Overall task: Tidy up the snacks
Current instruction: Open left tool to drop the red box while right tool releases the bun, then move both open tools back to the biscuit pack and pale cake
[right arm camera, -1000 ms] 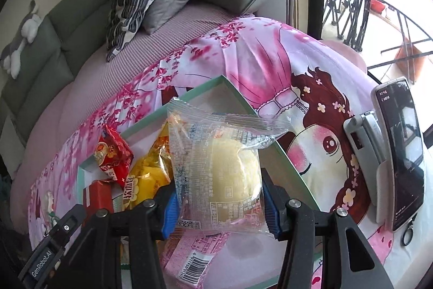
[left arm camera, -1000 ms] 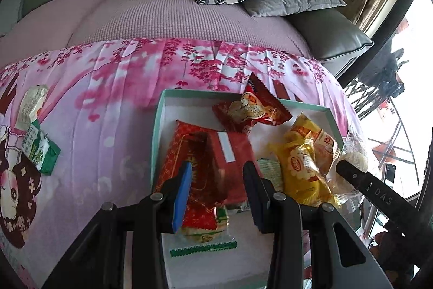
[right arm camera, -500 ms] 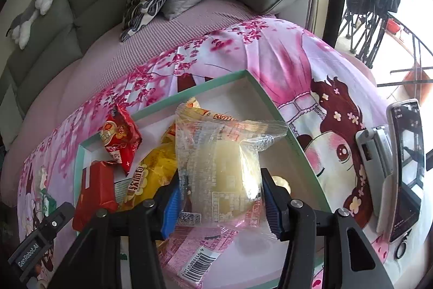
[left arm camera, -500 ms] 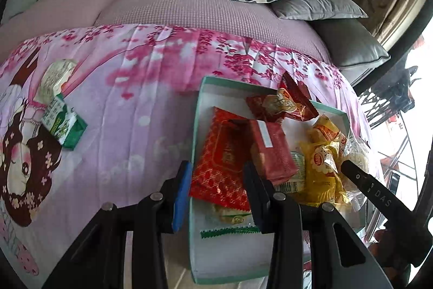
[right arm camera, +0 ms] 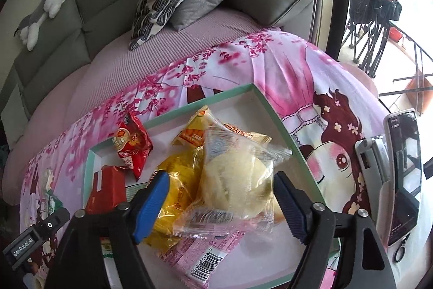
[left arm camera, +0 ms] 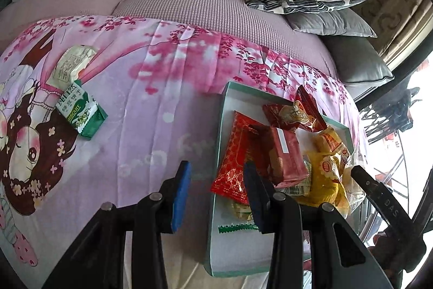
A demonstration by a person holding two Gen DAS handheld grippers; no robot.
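Hovering over the teal tray, the right gripper is standing with jaws spread wide, gripping nothing. A clear-wrapped pale bun is lying between the fingers inside the tray, resting on yellow packets; contact with the pads is hard to judge. The left gripper is likewise parted and empty, straddling the tray's near-left wall. A green biscuit pack is lying well left of the tray.
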